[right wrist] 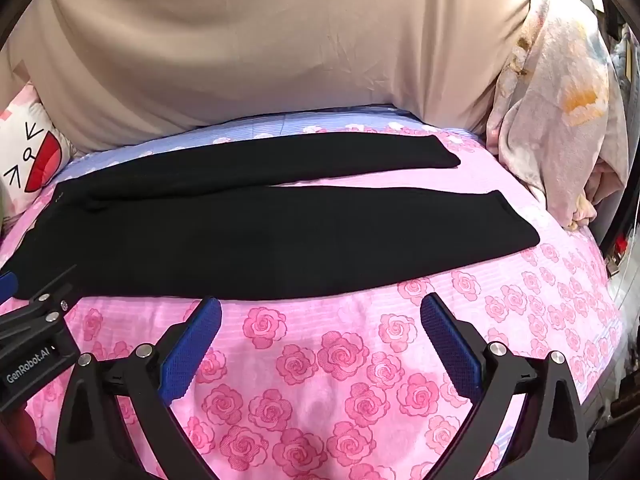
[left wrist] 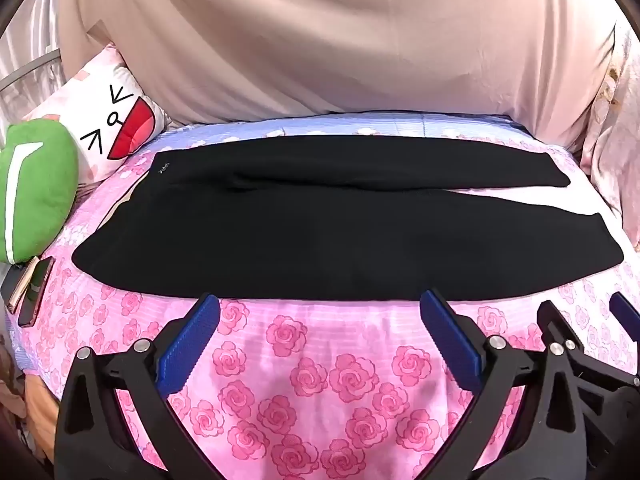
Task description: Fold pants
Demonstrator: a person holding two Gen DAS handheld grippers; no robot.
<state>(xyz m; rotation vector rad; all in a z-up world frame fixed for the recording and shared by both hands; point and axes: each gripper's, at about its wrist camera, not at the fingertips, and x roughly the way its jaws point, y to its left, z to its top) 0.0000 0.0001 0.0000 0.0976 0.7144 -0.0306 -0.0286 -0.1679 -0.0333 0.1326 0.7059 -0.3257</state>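
Observation:
Black pants lie flat on a pink rose-print bed sheet, waistband at the left, two legs spread to the right. They also show in the right wrist view. My left gripper is open and empty, just in front of the near edge of the pants. My right gripper is open and empty, also just short of the near leg's edge. The right gripper shows at the right of the left wrist view; the left gripper shows at the left edge of the right wrist view.
A beige curtain hangs behind the bed. A white face pillow and a green cushion sit at the left, with phones by the bed edge. A crumpled floral blanket lies at the right.

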